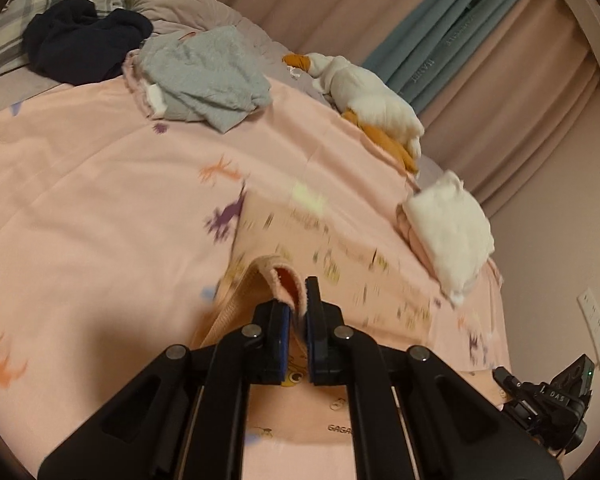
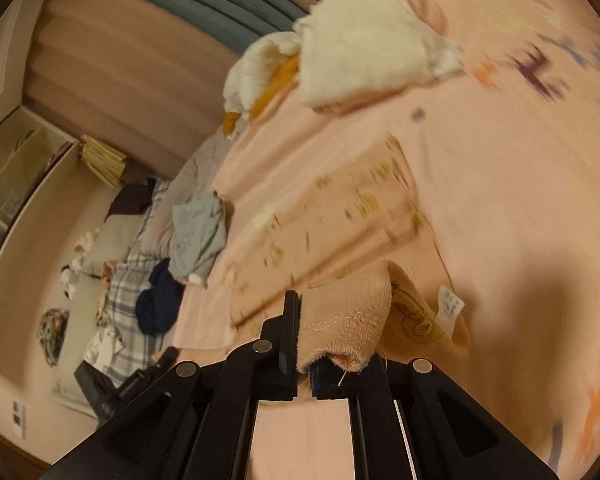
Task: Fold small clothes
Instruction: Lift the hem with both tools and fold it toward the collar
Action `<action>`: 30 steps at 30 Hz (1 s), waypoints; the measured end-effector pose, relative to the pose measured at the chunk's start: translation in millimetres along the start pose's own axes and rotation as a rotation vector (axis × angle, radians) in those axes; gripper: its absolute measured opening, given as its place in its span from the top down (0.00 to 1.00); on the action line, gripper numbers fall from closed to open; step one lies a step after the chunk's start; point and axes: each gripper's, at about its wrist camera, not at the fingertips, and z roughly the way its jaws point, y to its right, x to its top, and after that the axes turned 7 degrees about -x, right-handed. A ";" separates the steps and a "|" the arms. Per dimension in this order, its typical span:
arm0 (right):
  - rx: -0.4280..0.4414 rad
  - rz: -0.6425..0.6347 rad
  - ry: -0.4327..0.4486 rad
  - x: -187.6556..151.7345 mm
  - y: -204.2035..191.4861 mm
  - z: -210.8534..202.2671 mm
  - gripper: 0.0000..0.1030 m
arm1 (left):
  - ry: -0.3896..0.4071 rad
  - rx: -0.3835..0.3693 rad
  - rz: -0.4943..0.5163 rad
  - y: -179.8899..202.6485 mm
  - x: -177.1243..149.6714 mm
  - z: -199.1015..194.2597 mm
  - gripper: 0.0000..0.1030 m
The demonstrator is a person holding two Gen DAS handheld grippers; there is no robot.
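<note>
A small pink garment (image 1: 320, 248) with little yellow prints hangs stretched between my two grippers above the pink bedsheet (image 1: 100, 184). My left gripper (image 1: 298, 300) is shut on its ribbed pink hem (image 1: 288, 280), which folds over the left finger. In the right wrist view the same garment (image 2: 340, 208) runs away from me, blurred. My right gripper (image 2: 304, 320) is shut on the ribbed hem (image 2: 348, 328), which drapes over and hides the right finger. A white care label (image 2: 450, 306) sticks out beside it.
A grey garment (image 1: 204, 76) and a dark navy one (image 1: 84, 44) lie at the far end of the bed. A folded white and pink stack (image 1: 448, 228) sits near the bed's right edge, beside a white and orange plush toy (image 1: 368, 96). Curtains (image 1: 480, 40) hang behind.
</note>
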 end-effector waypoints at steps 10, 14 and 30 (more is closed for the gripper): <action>-0.178 -0.011 -0.115 90.6 -6.1 128.3 0.93 | -0.052 0.212 -0.055 -38.9 52.3 141.7 0.94; -0.290 0.057 -0.173 102.3 17.0 162.1 0.89 | -0.196 0.311 0.035 -36.3 56.4 171.7 0.88; -0.370 -0.281 -0.236 41.8 -4.7 124.2 0.87 | -0.355 0.230 0.232 0.5 -5.3 154.3 0.76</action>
